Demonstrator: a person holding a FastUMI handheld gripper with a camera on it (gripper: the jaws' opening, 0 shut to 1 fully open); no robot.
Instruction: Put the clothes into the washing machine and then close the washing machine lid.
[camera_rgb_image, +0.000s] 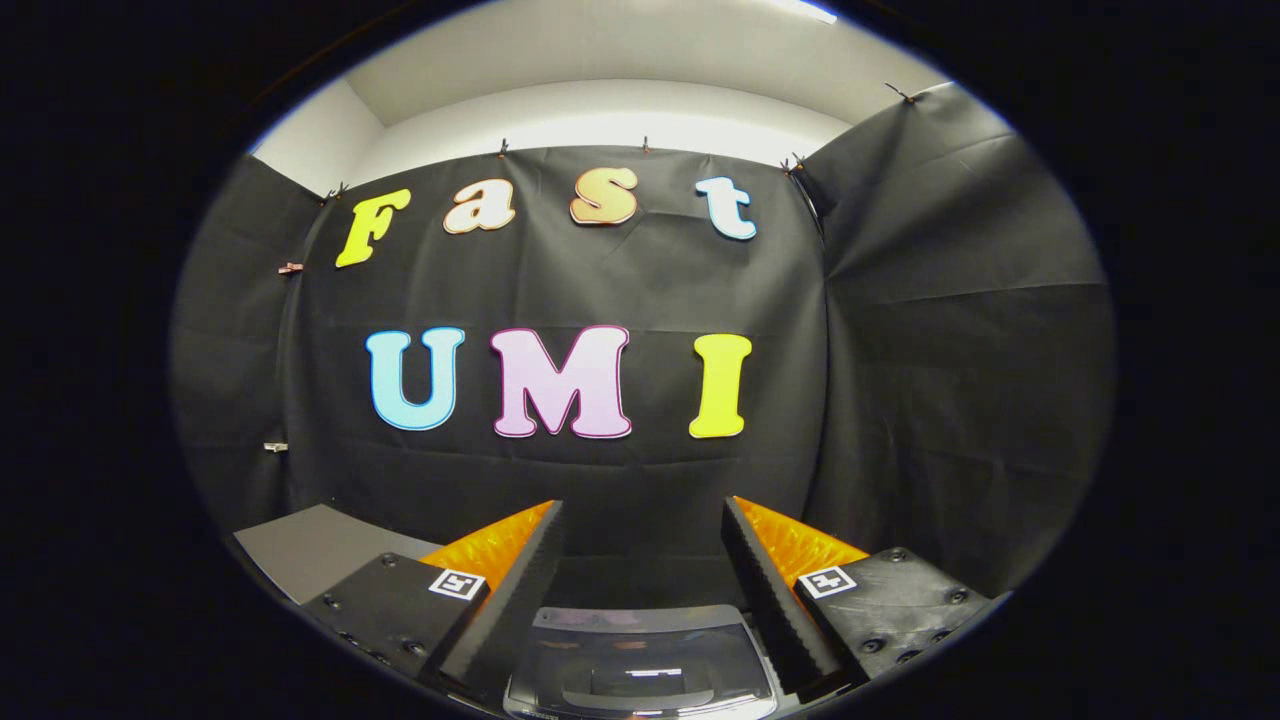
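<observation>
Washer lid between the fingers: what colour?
Dark, glossy, see-through-looking washing machine lid, best in gripper view.

Ridged fingers on dark screwed mounts, each with a square black-and-white marker tag.

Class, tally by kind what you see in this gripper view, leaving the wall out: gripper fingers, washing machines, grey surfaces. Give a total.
Gripper fingers, held apart with nothing between: 2
Washing machine, glossy lid down, between the fingers: 1
Grey surface beside the fingers: 1
Total: 4
</observation>
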